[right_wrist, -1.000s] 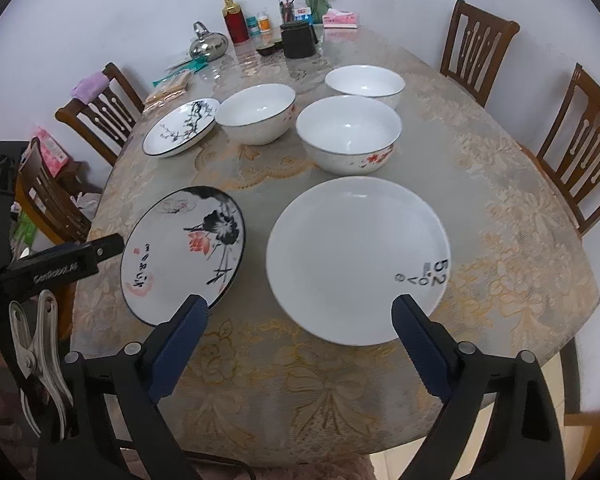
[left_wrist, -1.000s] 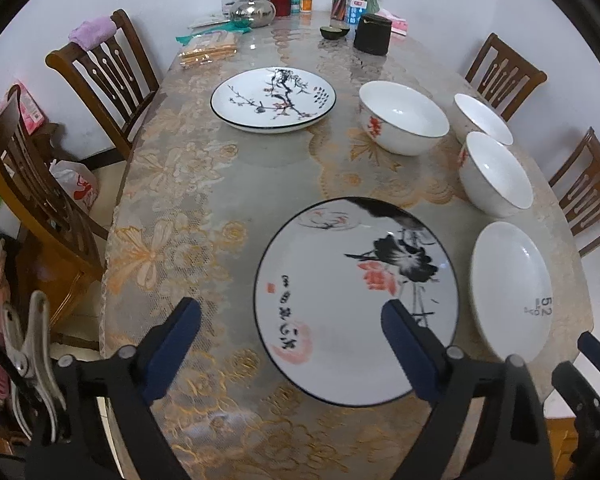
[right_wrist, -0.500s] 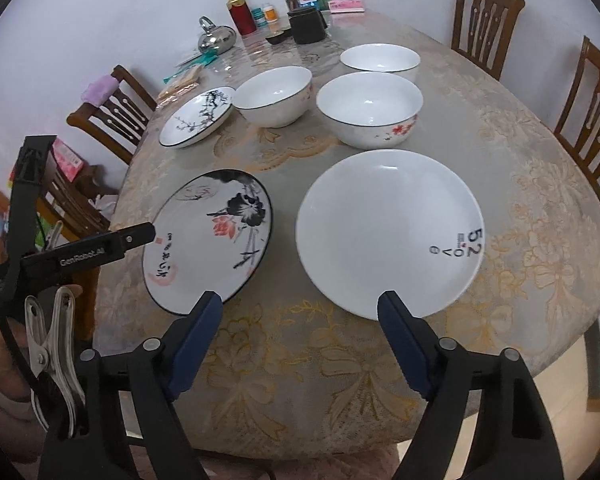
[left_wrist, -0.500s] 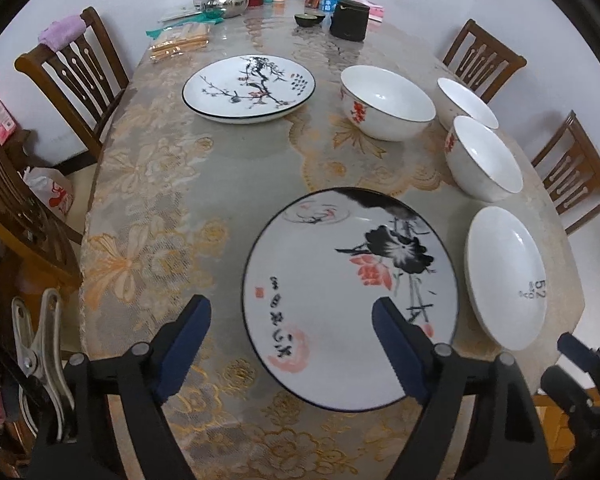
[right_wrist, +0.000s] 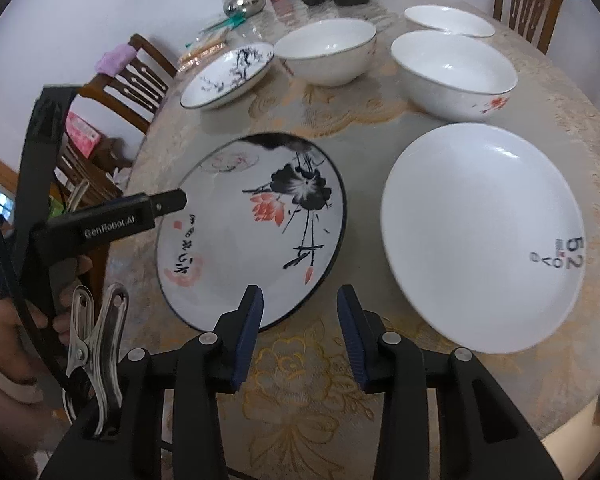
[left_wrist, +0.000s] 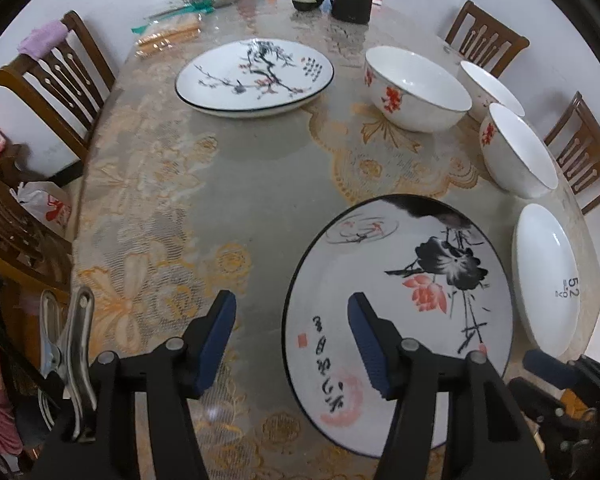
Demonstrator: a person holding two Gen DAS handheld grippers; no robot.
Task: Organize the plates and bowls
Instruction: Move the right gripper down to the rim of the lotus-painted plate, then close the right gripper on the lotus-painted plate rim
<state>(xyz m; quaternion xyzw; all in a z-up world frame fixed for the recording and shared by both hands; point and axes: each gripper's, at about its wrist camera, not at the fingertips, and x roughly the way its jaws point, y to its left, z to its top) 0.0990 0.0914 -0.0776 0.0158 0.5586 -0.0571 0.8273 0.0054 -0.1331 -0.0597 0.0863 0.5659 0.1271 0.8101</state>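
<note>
While both grippers have come down toward the near end of the worktop since a second ago, their jaws have narrowed from wide to partway and are closing at this moment. The left gripper now straddles the left rim of the lotus plate: one pad sits over the painted face, the other over the lace cloth beside it, and neither pad visibly presses the rim yet. The right gripper hangs over the cloth at the lotus plate's near right edge, with the plain white plate just beside it on the right; between its narrowing pads I can make out only cloth and perhaps the plate's edge (it is hard to tell whether the rim is truly inside).

Earlier the lotus plate lay centred between the left jaws; now it sits off to the right, so the approach has shifted to an edge grasp. That suggests the first step is lifting this plate, probably with both grippers, to stack it with another plate. Nothing has been stacked so far: the blossom plate and three bowls rest apart farther back.
</note>
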